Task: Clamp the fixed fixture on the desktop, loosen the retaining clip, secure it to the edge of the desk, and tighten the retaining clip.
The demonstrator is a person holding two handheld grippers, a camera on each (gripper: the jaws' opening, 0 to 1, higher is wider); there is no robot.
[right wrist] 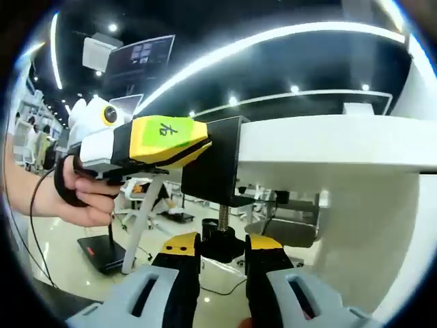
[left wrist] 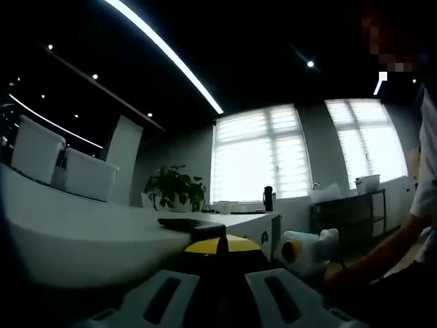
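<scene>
In the left gripper view, two white bins (left wrist: pixel 41 154) sit at the far left on the white bench (left wrist: pixel 82 239), a plant (left wrist: pixel 176 188) stands behind it, and a dark bottle (left wrist: pixel 268 198) shows against the window. The left gripper (left wrist: pixel 222 246) holds its yellow tips against the dark top plate of the clamp (left wrist: pixel 191 223) on the bench edge; its grey jaws stand slightly apart at the bottom, so it appears closed on the plate. To the right, the right gripper (left wrist: pixel 307 249) shows beside the person's arm. In the right gripper view, a hand (right wrist: pixel 75 191) holds the left gripper (right wrist: pixel 194 147), its yellow nose touching the clamp (right wrist: pixel 215 164), which hangs over the bench (right wrist: pixel 328 143) edge. Below it, the right gripper (right wrist: pixel 223 249) pinches the black knob (right wrist: pixel 222 242) on the clamp's screw (right wrist: pixel 223 215) between its yellow tips.
</scene>
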